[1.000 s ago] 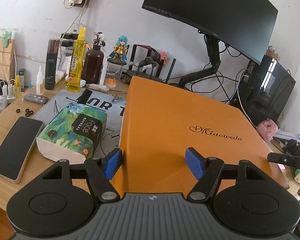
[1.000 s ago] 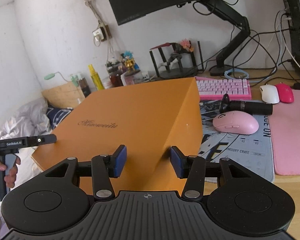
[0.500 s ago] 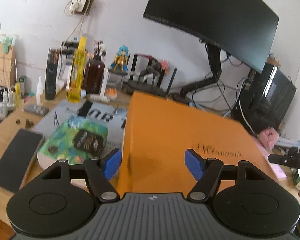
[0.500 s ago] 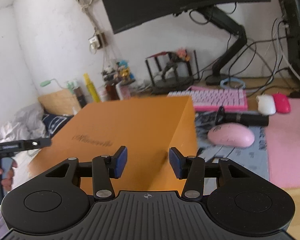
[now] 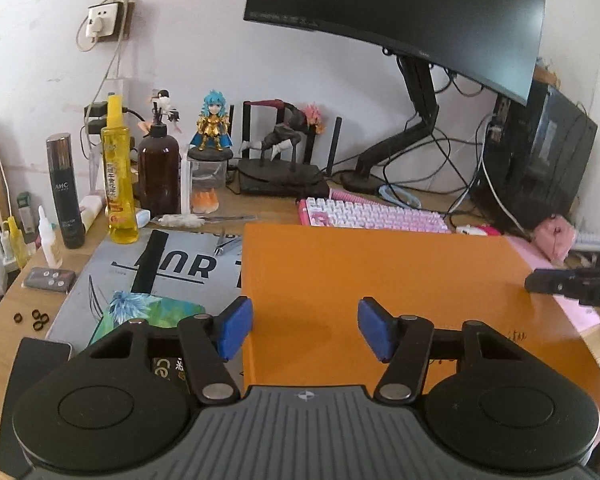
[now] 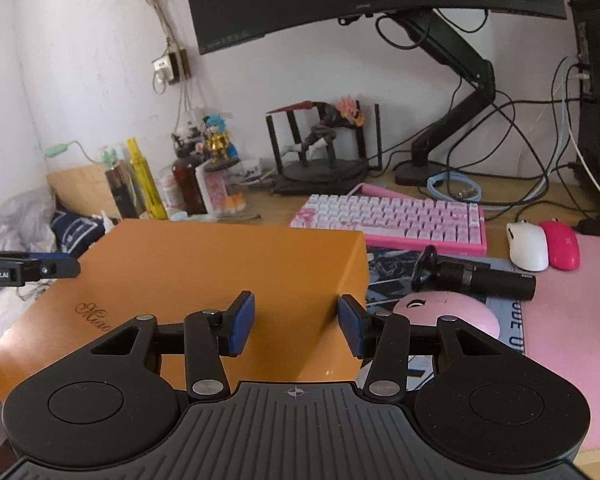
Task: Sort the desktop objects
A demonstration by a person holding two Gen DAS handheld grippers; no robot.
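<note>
The large orange cardboard box (image 5: 400, 292) stands on the wooden desk (image 5: 4, 316), at its front edge, between both claws; gold script "Miao…" shows on its lid. The left gripper (image 5: 304, 330) is closing, its blue pads over the box's left corner, not pressing it. The right gripper (image 6: 296, 326) is half open over the right corner, holding nothing. A black bottle (image 5: 65, 192) near the desk's left edge reads "AHC".
</note>
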